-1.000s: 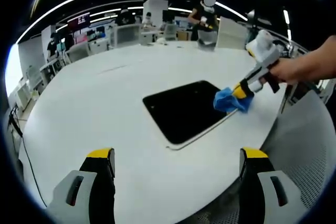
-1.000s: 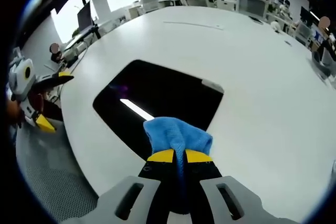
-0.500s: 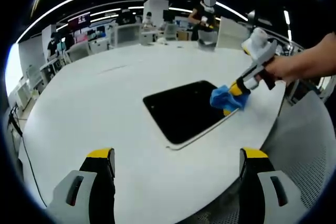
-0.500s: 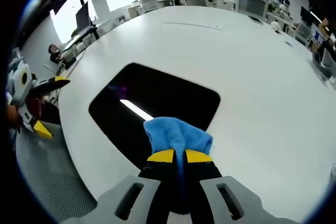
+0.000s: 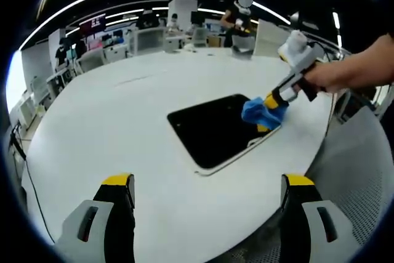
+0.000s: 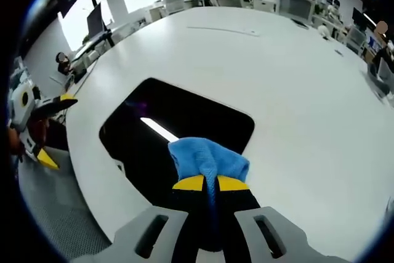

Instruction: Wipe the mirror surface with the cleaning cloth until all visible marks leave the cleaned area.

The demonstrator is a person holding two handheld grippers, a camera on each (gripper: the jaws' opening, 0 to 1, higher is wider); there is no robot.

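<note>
A dark rectangular mirror (image 5: 212, 129) lies flat on the round white table (image 5: 111, 127). In the left gripper view my right gripper (image 5: 271, 100) comes in from the right, shut on a blue cloth (image 5: 257, 113) that rests on the mirror's right edge. In the right gripper view the blue cloth (image 6: 208, 158) sits pinched between the yellow-tipped jaws of my right gripper (image 6: 210, 182), over the near part of the mirror (image 6: 178, 127), which reflects a ceiling light. My left gripper (image 5: 206, 181) stands open above the table's near edge, apart from the mirror, and appears again (image 6: 48, 129) at the left of the right gripper view.
A grey perforated surface (image 5: 363, 183) borders the table on the right. Desks, chairs, monitors and several people fill the office behind (image 5: 184, 23). A person's hand (image 5: 338, 75) holds my right gripper.
My right gripper has slid the blue cloth from just off the mirror's right edge inward onto the mirror. The left gripper has stayed put.
</note>
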